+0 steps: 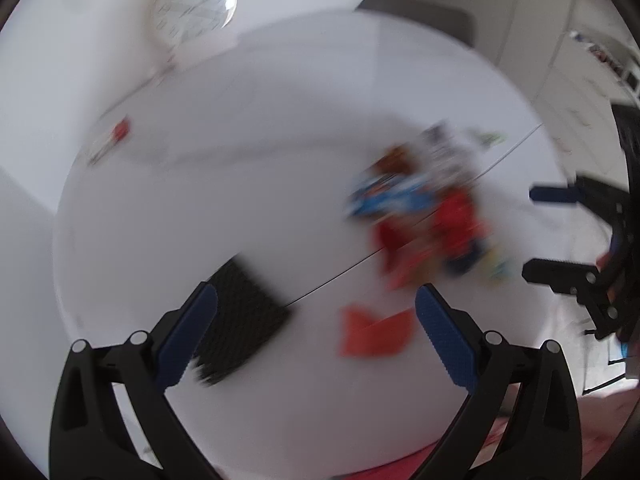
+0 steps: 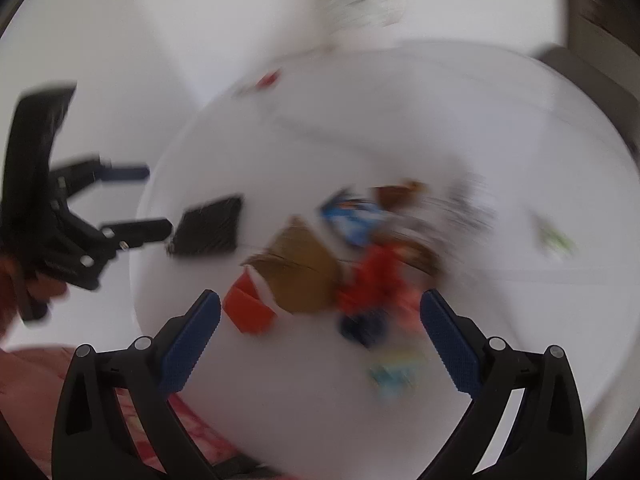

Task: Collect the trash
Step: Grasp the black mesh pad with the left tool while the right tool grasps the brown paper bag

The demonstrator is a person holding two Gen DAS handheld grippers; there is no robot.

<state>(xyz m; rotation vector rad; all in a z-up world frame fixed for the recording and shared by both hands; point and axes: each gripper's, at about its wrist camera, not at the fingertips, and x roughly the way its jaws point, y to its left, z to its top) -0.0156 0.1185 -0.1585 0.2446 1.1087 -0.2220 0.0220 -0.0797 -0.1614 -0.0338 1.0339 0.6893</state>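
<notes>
Between our spread fingers, the left gripper [image 1: 316,332] and right gripper [image 2: 320,336] hang wide open and empty; we take the nearest orange scrap [image 2: 250,312] first, then the wrapper pile [image 1: 420,212] mid-table [image 1: 240,140], closing low

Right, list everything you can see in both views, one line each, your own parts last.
table: one, white, round, under everything.
black mat: one, black, textured, near the table's left side.
orange paper: one, orange, folded, near the front edge.
brown paper: one, brown, beside the orange piece.
wrapper pile: several, red, blue and dark, blurred, mid table.
red scrap: one, red, far left edge.
green scrap: one, green and white, far right.
fan: one, white, behind the table.
left gripper: fingers apart, empty.
right gripper: fingers apart, empty.
</notes>
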